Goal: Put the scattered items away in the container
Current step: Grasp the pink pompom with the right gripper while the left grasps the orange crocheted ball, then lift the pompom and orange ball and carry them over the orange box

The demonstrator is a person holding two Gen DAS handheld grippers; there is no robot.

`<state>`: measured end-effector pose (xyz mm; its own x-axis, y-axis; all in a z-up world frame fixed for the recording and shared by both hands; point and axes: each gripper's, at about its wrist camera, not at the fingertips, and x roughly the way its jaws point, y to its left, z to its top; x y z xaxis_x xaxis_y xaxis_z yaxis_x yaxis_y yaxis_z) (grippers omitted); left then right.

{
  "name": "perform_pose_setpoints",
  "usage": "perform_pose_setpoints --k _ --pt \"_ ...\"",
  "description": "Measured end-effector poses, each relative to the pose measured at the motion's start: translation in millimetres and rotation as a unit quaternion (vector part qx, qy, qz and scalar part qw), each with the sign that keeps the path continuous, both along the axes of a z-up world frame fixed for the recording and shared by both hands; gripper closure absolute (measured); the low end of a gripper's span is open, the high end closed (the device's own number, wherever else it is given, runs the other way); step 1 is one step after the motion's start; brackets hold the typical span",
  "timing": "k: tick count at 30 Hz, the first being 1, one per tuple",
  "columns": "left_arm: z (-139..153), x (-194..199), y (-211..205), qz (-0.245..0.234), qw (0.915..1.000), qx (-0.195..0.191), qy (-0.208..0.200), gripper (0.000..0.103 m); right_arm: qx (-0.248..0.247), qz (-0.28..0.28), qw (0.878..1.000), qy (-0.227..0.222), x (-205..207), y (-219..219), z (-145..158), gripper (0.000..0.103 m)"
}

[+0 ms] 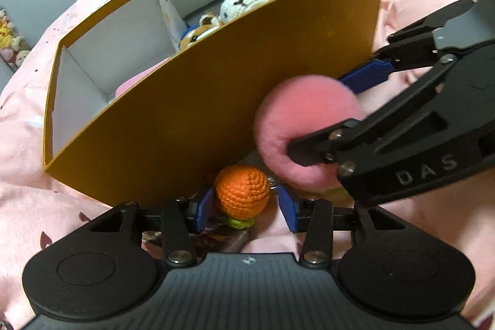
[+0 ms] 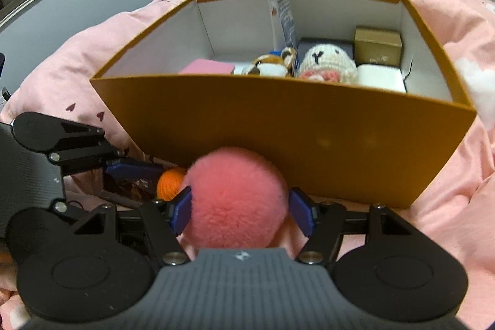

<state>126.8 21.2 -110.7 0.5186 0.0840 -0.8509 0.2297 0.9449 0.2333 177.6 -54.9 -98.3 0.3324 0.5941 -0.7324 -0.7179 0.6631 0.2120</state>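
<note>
An orange crochet ball (image 1: pixel 243 190) with a green leaf base lies on the pink bedding against the front wall of the mustard box (image 1: pixel 216 101). My left gripper (image 1: pixel 246 206) is open. Its blue pads stand on either side of the ball, with a gap on the right. A fluffy pink pompom (image 2: pixel 235 200) rests just right of the ball (image 2: pixel 169 183). My right gripper (image 2: pixel 241 211) is open around the pompom (image 1: pixel 306 126), its pads only brushing the fluff. From the left wrist, the right gripper (image 1: pixel 321 113) reaches in from the right. The box (image 2: pixel 278 129) is open-topped.
Inside the box are a white crochet head (image 2: pixel 328 61), a plush dog (image 2: pixel 269 65), a small brown carton (image 2: pixel 377 47), a pink flat item (image 2: pixel 207 67) and a card divider (image 2: pixel 284 14). A glossy dark packet (image 1: pixel 222 238) lies under the ball. Pink bedding (image 2: pixel 448 190) surrounds everything.
</note>
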Motion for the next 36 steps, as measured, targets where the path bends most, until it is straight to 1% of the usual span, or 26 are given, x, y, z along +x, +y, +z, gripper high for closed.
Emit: perform_pose_setpoints --k 3,5,8,14,15,16,17,18,20,23,27,33,36 --pt "-5.5 3.3 2.3 0.013 0.9999 0.001 0.007 0.051 -0.002 0.001 1.0 0.008 2.5 1.7 -5.1 0.034" --pt "-7.1 4.1 3.7 0.02 0.9998 0.002 0.007 0.055 -0.004 0.005 1.0 0.013 3.5 3.6 -8.0 0.034" --pt "-9.1 3.8 6.1 0.028 0.9996 -0.001 0.007 0.055 -0.009 0.009 1.0 0.017 3.0 6.9 -12.1 0.034" --pt "-11.1 -0.6 3.4 0.025 0.9997 0.005 0.002 0.055 -0.008 0.002 0.999 0.046 9.0 7.9 -21.9 0.036" --pt "-11.1 -1.3 2.9 0.025 0.9997 0.006 0.002 0.055 -0.007 0.001 0.999 0.054 10.5 8.0 -24.7 0.038" --pt "-10.8 -2.0 2.6 0.025 0.9997 0.006 0.001 0.055 -0.008 0.0 0.998 0.062 11.5 8.3 -27.5 0.045" --pt "-10.5 -2.7 2.7 0.025 0.9997 0.006 0.001 0.055 -0.01 0.002 0.998 0.065 11.5 8.9 -29.3 0.05" --pt "-10.1 -3.4 2.7 0.026 0.9997 0.005 0.001 0.055 -0.013 0.003 0.998 0.065 10.7 9.4 -30.3 0.051" --pt "-8.5 -5.1 3.2 0.028 0.9996 0.002 0.0 0.055 -0.012 0.006 0.998 0.061 8.1 9.1 -29.4 0.055" --pt "-4.8 -8.6 4.1 0.032 0.9995 -0.003 -0.003 0.056 -0.012 0.009 0.999 0.048 2.3 7.3 -24.9 0.056" --pt "3.4 -16.4 3.6 0.032 0.9994 -0.01 -0.013 0.056 -0.006 0.009 1.0 0.028 -6.3 2.3 -15.3 0.056" --pt "21.9 -31.0 2.7 0.032 0.9983 -0.028 -0.039 0.056 0.004 0.008 1.0 -0.007 -16.1 -12.1 2.5 0.057" --pt "30.3 -44.0 -0.4 0.033 0.9976 -0.035 -0.05 0.056 0.005 0.009 1.0 -0.026 -23.6 -18.8 11.4 0.057"
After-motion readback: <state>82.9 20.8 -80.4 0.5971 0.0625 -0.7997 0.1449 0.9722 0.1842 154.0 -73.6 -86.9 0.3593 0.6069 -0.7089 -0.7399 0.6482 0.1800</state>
